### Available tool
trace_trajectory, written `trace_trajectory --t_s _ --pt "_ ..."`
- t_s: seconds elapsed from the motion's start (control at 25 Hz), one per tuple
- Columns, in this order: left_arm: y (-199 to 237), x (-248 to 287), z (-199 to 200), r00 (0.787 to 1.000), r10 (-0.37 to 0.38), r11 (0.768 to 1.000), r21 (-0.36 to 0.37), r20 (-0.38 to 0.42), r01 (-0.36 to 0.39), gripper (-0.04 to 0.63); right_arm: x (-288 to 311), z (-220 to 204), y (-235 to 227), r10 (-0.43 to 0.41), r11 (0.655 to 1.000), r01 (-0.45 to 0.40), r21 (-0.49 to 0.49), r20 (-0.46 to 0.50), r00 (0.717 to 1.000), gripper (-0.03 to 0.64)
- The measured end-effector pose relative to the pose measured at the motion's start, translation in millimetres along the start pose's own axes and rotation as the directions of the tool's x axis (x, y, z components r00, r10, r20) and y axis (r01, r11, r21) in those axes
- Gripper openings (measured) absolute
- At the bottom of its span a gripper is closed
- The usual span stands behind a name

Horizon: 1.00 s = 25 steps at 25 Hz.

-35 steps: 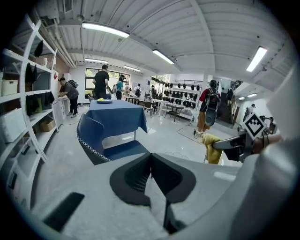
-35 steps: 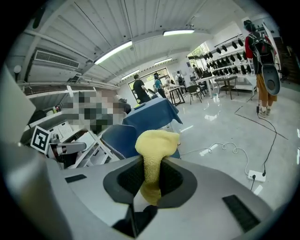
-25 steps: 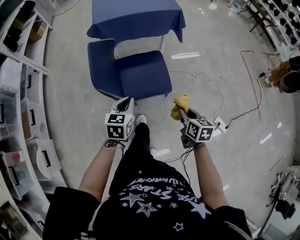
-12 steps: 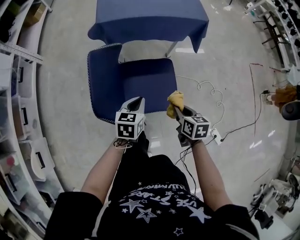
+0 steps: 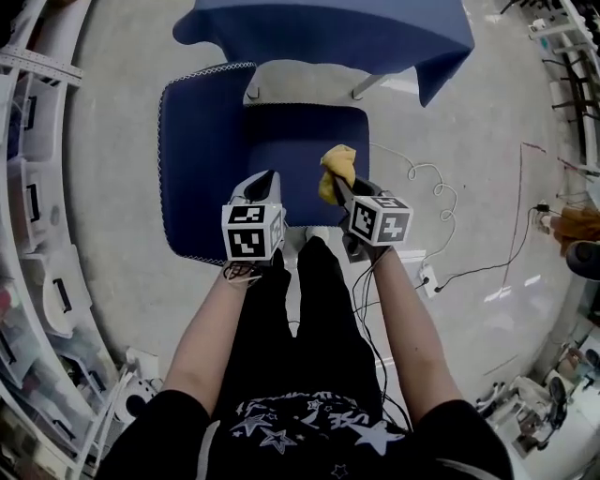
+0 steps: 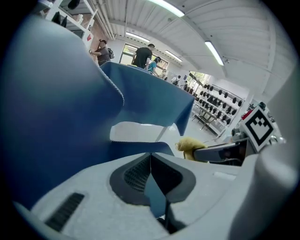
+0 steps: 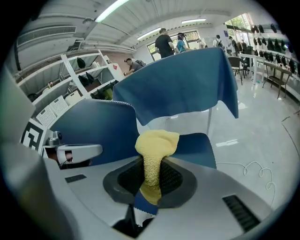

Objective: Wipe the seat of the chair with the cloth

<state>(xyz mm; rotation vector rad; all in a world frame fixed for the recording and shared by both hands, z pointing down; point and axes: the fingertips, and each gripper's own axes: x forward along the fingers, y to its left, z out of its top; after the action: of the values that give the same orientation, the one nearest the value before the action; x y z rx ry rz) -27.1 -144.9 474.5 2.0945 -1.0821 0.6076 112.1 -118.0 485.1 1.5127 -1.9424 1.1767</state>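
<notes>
Workshop floor (image 5: 112, 234), grey and glossy, with storage shelves (image 5: 28, 187) down the left side. Yellow cloth (image 5: 336, 169) is pinched in the right gripper (image 5: 339, 186): jaws clamped on its lower part, a waffle-textured strip runs up between the pads and the loose end bunches above the tips. Cloth sits over the near right part of the seat (image 5: 300, 136) of the blue chair (image 5: 187, 216); can't tell from the head view whether it touches the seat or hangs above it. Backrest (image 5: 197, 122) is on the left, white stitching along its edge, seat to its right. Left gripper (image 5: 262, 180) is just left of the right one, over the near left part of the seat next to the backrest, jaws closed tip to tip with nothing between them. Grippers are near each other, not touching; left gripper view shows the cloth and the right gripper off to its right. Far side of the chair: table (image 5: 328, 28) draped in blue fabric, one corner drooping at the right. White cable (image 5: 427, 178) snakes on the floor right of the chair, and a dark cable (image 5: 487, 267) lies further right. Person's legs (image 5: 309, 309) in black show on the near side of the grippers. Gripper views show people (image 7: 165, 42) standing far back by the windows.
</notes>
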Motion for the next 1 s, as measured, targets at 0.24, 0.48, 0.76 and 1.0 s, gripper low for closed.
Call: trace_trajectory --t_s 0.24,0.48,0.76,1.0 --pt "35 45 -13 0.991 0.135 0.990 -0.047 -0.022 -0.136 0.020 89 15 0 0.107 0.993 -0.110 -0.038 -0.062 0.992 0.064" --pt "64 78 -25 0.972 0.234 0.966 -0.107 -0.027 -0.236 0.020 172 26 9 0.217 0.972 -0.226 -0.065 -0.117 0.969 0.064" --pt "92 97 -42 0.957 0.287 0.947 -0.134 -0.048 -0.291 0.020 242 30 41 0.309 0.944 -0.322 -0.073 -0.151 0.939 0.064" --pt "101 101 -46 0.957 0.286 0.943 -0.162 -0.050 -0.291 0.020 289 22 58 0.282 0.945 -0.308 -0.110 -0.206 0.937 0.064"
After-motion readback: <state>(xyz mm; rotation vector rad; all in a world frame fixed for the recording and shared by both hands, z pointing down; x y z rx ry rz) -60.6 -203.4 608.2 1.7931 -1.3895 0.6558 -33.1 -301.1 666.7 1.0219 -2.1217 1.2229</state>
